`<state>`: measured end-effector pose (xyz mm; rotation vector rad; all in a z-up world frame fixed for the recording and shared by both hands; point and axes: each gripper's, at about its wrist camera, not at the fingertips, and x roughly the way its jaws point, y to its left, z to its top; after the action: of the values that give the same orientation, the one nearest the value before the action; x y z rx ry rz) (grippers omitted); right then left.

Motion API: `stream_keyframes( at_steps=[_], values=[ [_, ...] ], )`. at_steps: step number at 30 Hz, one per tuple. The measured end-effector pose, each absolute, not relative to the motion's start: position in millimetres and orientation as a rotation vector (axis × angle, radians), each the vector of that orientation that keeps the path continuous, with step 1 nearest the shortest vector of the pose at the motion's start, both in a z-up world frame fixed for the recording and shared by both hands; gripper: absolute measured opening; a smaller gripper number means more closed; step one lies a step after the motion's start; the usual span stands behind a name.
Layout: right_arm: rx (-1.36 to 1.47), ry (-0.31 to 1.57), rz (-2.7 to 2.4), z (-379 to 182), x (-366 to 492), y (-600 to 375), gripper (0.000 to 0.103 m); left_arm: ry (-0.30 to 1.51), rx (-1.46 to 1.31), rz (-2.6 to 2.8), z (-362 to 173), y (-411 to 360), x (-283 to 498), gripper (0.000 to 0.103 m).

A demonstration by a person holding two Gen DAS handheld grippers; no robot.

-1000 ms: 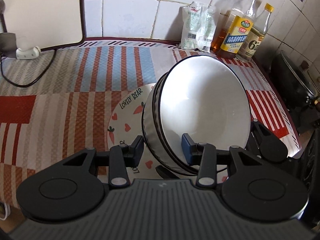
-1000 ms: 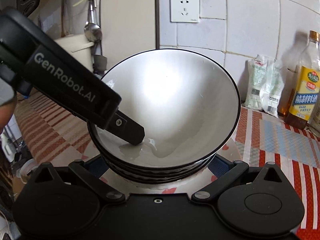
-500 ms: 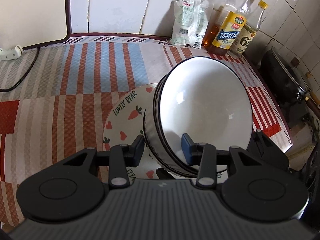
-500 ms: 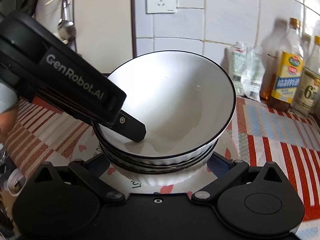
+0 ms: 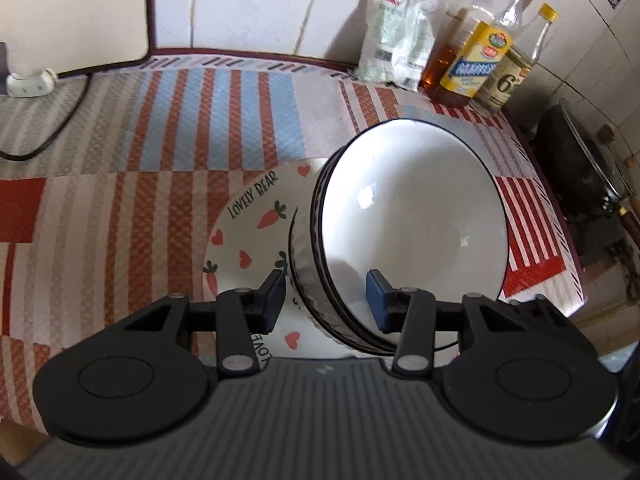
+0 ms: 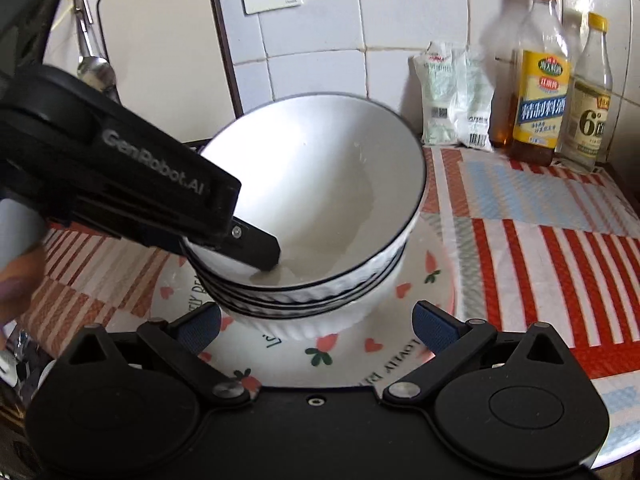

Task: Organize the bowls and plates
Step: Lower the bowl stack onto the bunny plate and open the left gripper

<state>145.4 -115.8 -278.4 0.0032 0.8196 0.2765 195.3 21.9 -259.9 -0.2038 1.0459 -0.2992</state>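
Observation:
A stack of white bowls with black rims [image 5: 412,216] sits tilted on a white plate with carrots, hearts and "LOVELY BEAR" lettering [image 5: 248,232]. My left gripper [image 5: 326,300] is shut on the near rim of the bowl stack, one finger inside the top bowl and one outside. In the right wrist view the bowl stack [image 6: 320,200] rests on the plate [image 6: 424,280], and the left gripper's finger [image 6: 256,250] reaches into the top bowl. My right gripper [image 6: 316,326] is open and empty, its fingers either side of the stack's base, just above the plate.
The plate lies on a striped red, blue and grey cloth [image 5: 160,128]. Bottles [image 5: 476,56] and a white bag [image 5: 392,40] stand at the tiled back wall. A black wok [image 5: 580,168] sits at the right. A cutting board [image 6: 160,40] leans at the back left.
The bowl stack has come down onto the plate and tilts less. My left gripper still holds its rim. The right gripper has drawn back slightly, open.

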Motion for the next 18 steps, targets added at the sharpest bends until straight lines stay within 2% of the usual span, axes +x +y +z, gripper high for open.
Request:
stream_keyframes(
  at_steps=[6, 18],
  values=[
    [-0.073, 0.846, 0.322, -260.3, 129.8, -125.7, 0.102, 1.0, -0.203, -0.185, -235.7, 24.6, 175.6, 0.045],
    [-0.024, 0.801, 0.27, -193.8, 86.8, -178.5, 0.102, 0.879, -0.114, -0.194, -153.3, -2.4, 101.9, 0.053]
  ],
)
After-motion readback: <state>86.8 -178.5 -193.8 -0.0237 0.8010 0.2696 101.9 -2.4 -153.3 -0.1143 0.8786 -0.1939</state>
